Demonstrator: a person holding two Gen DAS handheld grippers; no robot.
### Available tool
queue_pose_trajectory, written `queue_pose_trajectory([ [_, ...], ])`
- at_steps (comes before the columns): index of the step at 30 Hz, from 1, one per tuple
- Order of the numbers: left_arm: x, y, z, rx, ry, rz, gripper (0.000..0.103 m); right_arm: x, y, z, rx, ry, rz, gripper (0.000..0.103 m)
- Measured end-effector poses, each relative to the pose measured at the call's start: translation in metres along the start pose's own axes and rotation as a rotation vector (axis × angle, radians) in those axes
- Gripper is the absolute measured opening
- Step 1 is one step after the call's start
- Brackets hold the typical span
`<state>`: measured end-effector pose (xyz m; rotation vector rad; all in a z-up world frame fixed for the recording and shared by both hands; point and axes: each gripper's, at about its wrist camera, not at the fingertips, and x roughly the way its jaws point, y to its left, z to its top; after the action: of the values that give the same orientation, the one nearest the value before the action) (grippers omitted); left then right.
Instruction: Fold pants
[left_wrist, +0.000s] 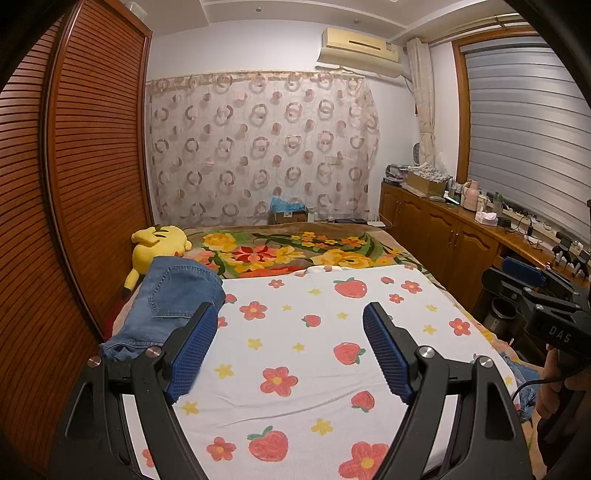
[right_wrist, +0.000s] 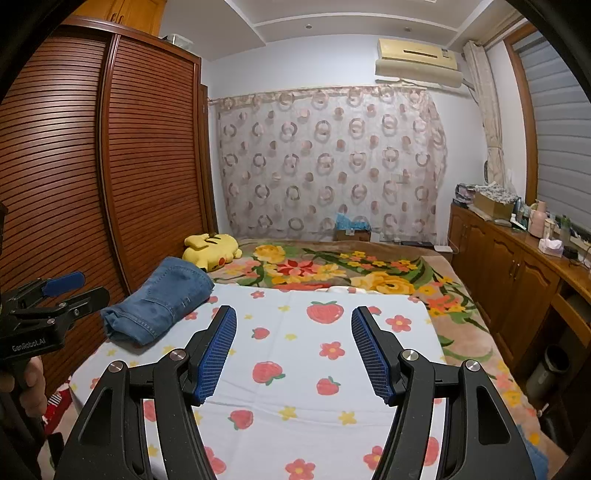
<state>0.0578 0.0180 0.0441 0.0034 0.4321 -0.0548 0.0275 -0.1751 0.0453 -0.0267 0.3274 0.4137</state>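
Observation:
A folded pair of blue denim pants (left_wrist: 173, 302) lies at the left edge of the white strawberry-print sheet (left_wrist: 295, 354), a back pocket facing up. In the right wrist view the pants (right_wrist: 162, 299) sit far left of my fingers. My left gripper (left_wrist: 290, 314) hovers open over the sheet, with the pants just left of its left finger (left_wrist: 192, 350) and nothing between the pads. My right gripper (right_wrist: 293, 314) is open too, over bare sheet (right_wrist: 295, 369). Each gripper shows at the edge of the other's view, held in a hand. More blue denim (left_wrist: 522, 384) hangs off the bed's right edge.
A yellow plush toy (left_wrist: 159, 243) lies behind the pants on a floral blanket (left_wrist: 295, 251). A slatted wooden wardrobe (left_wrist: 74, 184) runs along the left. Wooden cabinets (left_wrist: 443, 236) with clutter stand at the right, a bin (right_wrist: 550, 369) below them. A cardboard box (left_wrist: 290, 214) sits by the far curtain.

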Motion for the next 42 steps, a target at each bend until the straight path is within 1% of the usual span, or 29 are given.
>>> queue_pose_trajectory([
  [42, -0.0006, 0.0008, -0.002, -0.002, -0.002, 0.001, 0.082, -0.002, -0.0042, -0.0026, 0.004, -0.003, 0.0, 0.067],
])
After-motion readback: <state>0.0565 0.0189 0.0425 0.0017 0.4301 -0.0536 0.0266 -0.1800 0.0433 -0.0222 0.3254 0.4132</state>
